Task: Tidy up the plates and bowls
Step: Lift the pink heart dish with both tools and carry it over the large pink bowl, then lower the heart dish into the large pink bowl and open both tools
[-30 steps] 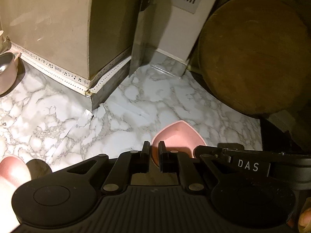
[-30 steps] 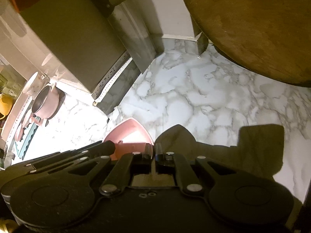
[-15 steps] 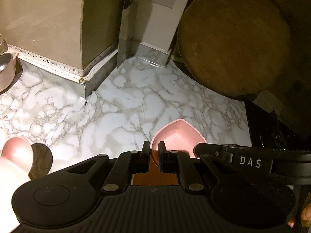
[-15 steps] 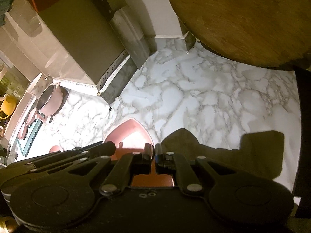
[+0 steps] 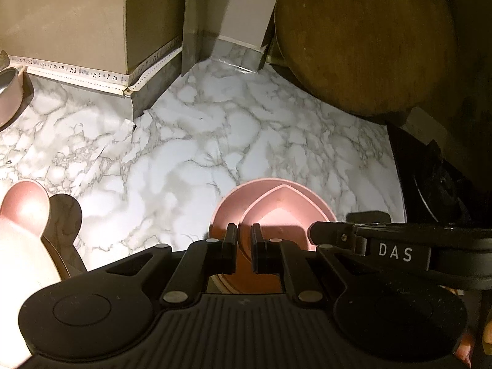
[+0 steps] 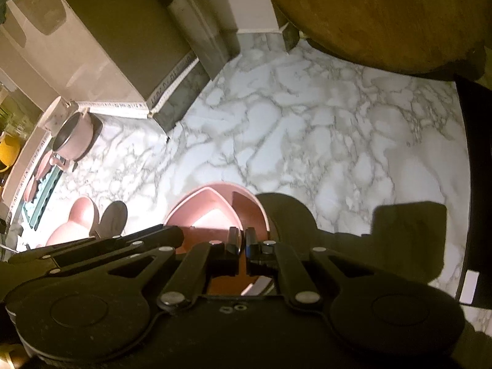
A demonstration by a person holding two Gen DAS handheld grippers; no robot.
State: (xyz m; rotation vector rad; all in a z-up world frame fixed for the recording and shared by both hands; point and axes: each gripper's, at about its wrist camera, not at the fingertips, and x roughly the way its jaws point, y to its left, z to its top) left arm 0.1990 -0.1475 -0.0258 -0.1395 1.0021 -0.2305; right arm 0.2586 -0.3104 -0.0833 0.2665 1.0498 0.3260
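Observation:
A pink bowl with a pointed rim (image 5: 278, 212) (image 6: 209, 212) hangs low over the marble counter (image 5: 190, 153). My left gripper (image 5: 244, 230) is shut on its near-left rim. My right gripper (image 6: 242, 236) is shut on its near-right rim. In the left wrist view the right gripper (image 5: 369, 243) shows at the right edge, and in the right wrist view the left gripper (image 6: 123, 243) reaches in from the left. A round pink dish (image 5: 221, 215) (image 6: 256, 212) lies right under the pointed bowl. I cannot tell whether the two touch.
A pink bear-shaped plate (image 5: 24, 209) (image 6: 77, 218) lies to the left. A pink pot (image 5: 9, 92) (image 6: 73, 135) stands further left by the wall. A round wooden board (image 5: 363, 40) (image 6: 384, 15) leans at the back right. A black stove (image 5: 436, 184) borders the counter's right edge.
Both grippers have drawn back from the wall with the pointed bowl held between them. The round pink dish has come into view beneath it.

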